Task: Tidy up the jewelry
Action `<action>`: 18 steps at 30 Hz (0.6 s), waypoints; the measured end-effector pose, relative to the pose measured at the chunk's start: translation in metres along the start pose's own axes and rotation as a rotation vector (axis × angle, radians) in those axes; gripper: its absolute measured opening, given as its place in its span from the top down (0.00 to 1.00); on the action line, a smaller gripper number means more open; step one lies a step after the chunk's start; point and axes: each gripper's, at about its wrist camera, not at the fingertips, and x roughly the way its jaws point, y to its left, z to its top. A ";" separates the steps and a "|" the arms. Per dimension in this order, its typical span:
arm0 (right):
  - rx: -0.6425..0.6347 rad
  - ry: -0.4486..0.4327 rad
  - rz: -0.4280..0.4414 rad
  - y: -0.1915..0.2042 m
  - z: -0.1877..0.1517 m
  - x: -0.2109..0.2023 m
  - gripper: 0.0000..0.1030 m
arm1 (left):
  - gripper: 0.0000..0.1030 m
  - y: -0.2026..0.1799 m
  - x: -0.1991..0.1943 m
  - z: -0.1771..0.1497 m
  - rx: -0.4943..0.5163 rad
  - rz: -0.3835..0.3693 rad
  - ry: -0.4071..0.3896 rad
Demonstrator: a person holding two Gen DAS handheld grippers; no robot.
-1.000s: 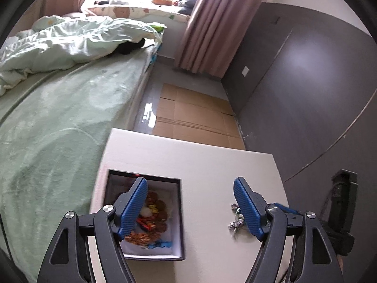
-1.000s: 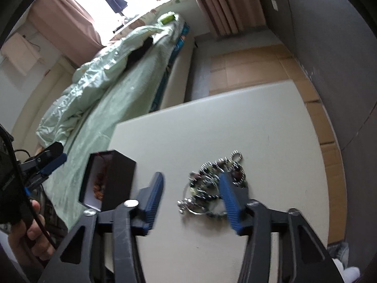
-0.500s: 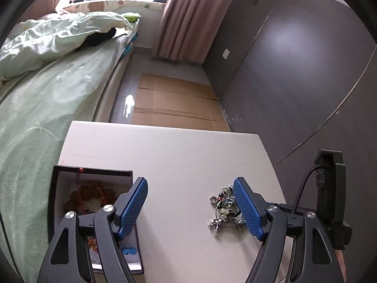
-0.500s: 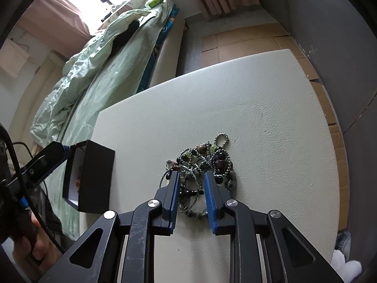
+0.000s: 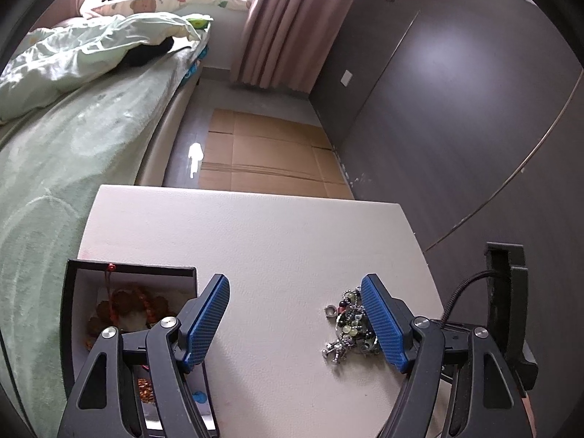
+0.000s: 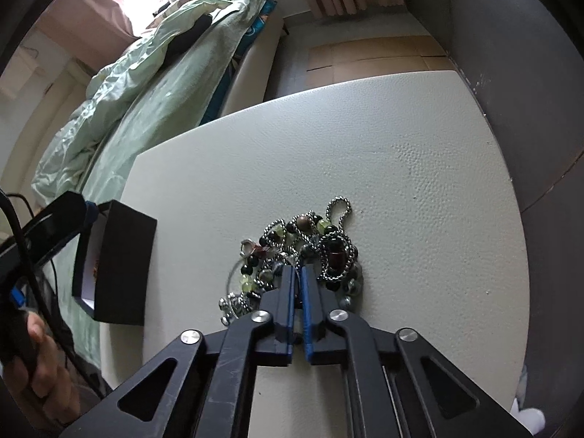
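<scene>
A tangled jewelry pile (image 6: 310, 241) of silver chains and dark and green beads lies on the white table (image 6: 401, 146). My right gripper (image 6: 297, 270) points down into the near side of the pile. Its blue pads are pressed together on strands there. In the left wrist view the same jewelry pile (image 5: 346, 325) lies just inside the right finger of my left gripper (image 5: 295, 280). That gripper is open and holds nothing. An open black jewelry box (image 5: 127, 270) with brown beads and a red cord inside stands behind its left finger. The black box (image 6: 124, 262) is left of the pile.
A bed with a green cover (image 5: 54, 146) runs along the table's left side. Cardboard sheets (image 5: 262, 153) lie on the floor beyond the far edge. A dark wall (image 5: 456, 109) stands to the right. A person's hand (image 6: 40, 365) holds the left tool.
The right gripper came down onto the pile and its jaws closed from wide apart to shut. The left gripper shifted right, from over the box to the bare table beside the pile.
</scene>
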 end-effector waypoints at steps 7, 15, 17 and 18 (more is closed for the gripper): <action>0.027 -0.087 0.036 -0.009 -0.003 -0.025 0.96 | 0.47 -0.012 0.009 -0.002 0.036 -0.008 0.015; 0.086 -0.153 0.060 -0.027 -0.007 -0.047 0.96 | 0.68 -0.032 0.039 -0.011 0.123 0.025 0.111; 0.095 -0.170 0.065 -0.029 -0.007 -0.052 0.96 | 0.68 -0.035 0.049 -0.016 0.156 0.040 0.145; 0.102 -0.180 0.072 -0.031 -0.007 -0.055 0.96 | 0.68 -0.037 0.053 -0.018 0.177 0.048 0.162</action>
